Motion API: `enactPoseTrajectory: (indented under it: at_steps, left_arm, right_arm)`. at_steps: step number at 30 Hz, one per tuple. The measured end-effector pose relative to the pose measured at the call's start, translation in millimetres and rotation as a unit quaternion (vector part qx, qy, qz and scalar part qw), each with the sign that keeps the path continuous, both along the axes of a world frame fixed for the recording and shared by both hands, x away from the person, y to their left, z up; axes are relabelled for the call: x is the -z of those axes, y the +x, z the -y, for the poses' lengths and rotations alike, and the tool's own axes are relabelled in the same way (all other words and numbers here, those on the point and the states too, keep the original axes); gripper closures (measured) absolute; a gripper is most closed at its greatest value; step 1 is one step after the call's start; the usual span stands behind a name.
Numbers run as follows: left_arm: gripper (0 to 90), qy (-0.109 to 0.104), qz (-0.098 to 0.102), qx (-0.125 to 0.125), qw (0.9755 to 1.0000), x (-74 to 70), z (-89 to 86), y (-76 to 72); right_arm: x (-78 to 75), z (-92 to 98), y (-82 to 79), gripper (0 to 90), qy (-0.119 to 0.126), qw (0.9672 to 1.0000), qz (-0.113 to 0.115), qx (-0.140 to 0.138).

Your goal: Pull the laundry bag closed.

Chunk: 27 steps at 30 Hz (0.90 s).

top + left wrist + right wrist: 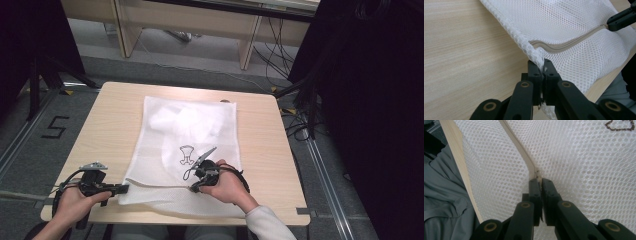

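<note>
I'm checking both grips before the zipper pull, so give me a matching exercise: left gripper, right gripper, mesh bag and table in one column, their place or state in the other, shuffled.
Things:
1. left gripper
2. right gripper
3. mesh bag
4. table

Places or states:
A. lies flat, white, with a small dark emblem
B. shut on the bag's near corner
C. light wood, bears the bag
D. shut at the zipper line, partway along the bag's near edge

Pairs: 1-B, 2-D, 3-A, 4-C
</note>
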<state>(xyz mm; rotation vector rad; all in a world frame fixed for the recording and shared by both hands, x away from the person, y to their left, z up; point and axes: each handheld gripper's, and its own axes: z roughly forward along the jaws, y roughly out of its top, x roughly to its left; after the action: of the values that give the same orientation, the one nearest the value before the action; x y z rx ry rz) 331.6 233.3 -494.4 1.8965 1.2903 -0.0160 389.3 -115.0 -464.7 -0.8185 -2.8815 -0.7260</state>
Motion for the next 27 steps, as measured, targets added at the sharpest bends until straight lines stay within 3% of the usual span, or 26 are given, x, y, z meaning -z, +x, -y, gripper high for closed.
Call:
enactPoseTrajectory:
  at_steps: [27]
  left_arm:
    - [86.2,-0.001,-0.001,0.003,1.0,-0.1,-0.4,0.1]
  right_arm:
    - [-3.1,14.2,-0.7,87.8,-0.001,0.9999,-0.002,0.012]
